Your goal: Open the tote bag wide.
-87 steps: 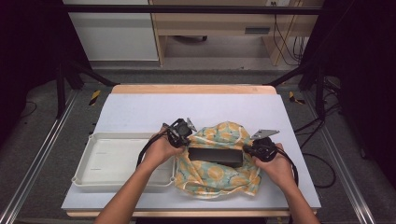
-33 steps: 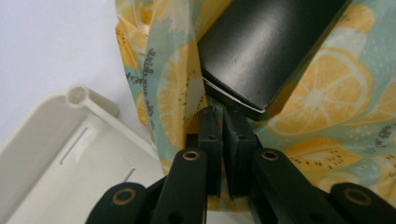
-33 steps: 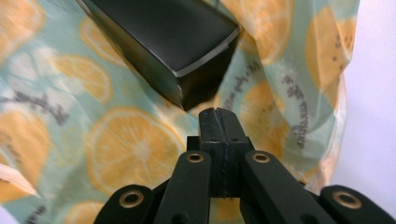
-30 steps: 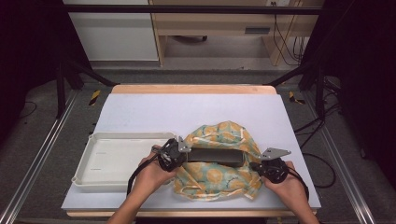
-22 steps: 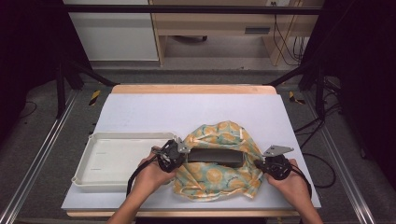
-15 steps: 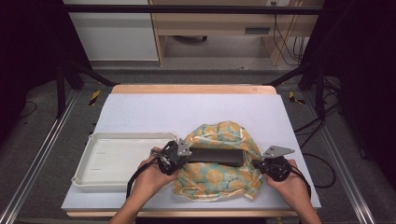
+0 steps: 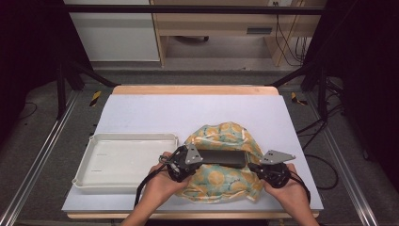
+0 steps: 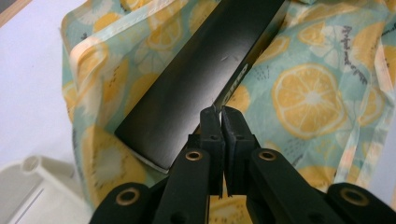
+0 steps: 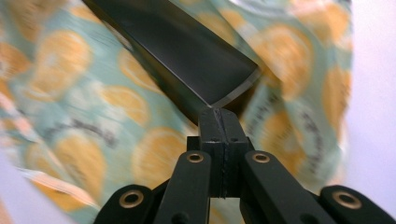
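Left gripper: held in the person's left hand at the near-left edge of the cloth; its jaws stand pressed together with almost no gap, tips at the long edge of the box; whether they pinch cloth cannot be told.
Right gripper: in the right hand at the cloth's near-right edge; jaws pressed together, tips just below the box's corner.
Box: flat, black, lying on the cloth between the two grippers.
Cloth: teal with lemon slices, bunched around the box.
Tray: white, just left of the left gripper.
Table: pale top under everything.
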A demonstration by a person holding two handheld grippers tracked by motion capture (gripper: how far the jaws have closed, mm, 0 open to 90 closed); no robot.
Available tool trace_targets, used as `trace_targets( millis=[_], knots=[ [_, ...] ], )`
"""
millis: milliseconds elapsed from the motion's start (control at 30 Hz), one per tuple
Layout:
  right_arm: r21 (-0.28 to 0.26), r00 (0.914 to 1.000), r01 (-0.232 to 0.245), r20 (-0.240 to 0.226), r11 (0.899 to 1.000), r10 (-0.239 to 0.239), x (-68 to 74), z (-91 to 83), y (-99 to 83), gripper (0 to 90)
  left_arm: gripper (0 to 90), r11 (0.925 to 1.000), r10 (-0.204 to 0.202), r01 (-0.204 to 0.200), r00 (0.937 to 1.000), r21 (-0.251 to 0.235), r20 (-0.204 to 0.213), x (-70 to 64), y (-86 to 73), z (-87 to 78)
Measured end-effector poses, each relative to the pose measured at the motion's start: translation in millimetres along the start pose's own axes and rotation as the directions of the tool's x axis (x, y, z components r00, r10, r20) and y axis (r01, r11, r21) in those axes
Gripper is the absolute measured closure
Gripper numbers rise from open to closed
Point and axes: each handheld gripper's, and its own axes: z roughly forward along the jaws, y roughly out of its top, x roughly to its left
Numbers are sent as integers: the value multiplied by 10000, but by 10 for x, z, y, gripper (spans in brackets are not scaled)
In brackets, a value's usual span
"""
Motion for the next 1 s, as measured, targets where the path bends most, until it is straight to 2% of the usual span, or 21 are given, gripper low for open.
trace_targets(
  millis=[100,233,433,567,833,900,1000],
  knots=[
    [-22,9996,212,-171,9998,-213,100,19,49,900,879,10000,13,-12,9999,-42,107,-39,25,68],
    [156,9982,404,-458,9991,-397,206,117,59,900,879,9993,72,-80,9997,357,241,-112,-15,213],
    [595,9966,562,-628,9966,-525,271,259,7,900,881,9974,-45,25,9996,715,278,-176,-117,338],
    [806,9962,598,-684,9950,-543,286,325,-24,900,884,9959,-231,201,9992,882,330,-195,-175,404],
    [1179,9958,578,-774,9913,-488,277,407,-84,900,890,9911,-316,249,9983,1309,498,-188,-234,442],
    [1251,9959,567,-777,9905,-472,268,417,-98,900,890,9908,-483,406,9972,1288,576,-179,-255,450],
    [1276,9960,478,-806,9907,-376,249,419,-120,900,890,9904,-513,430,9968,1311,610,-168,-274,447]
  ],
)
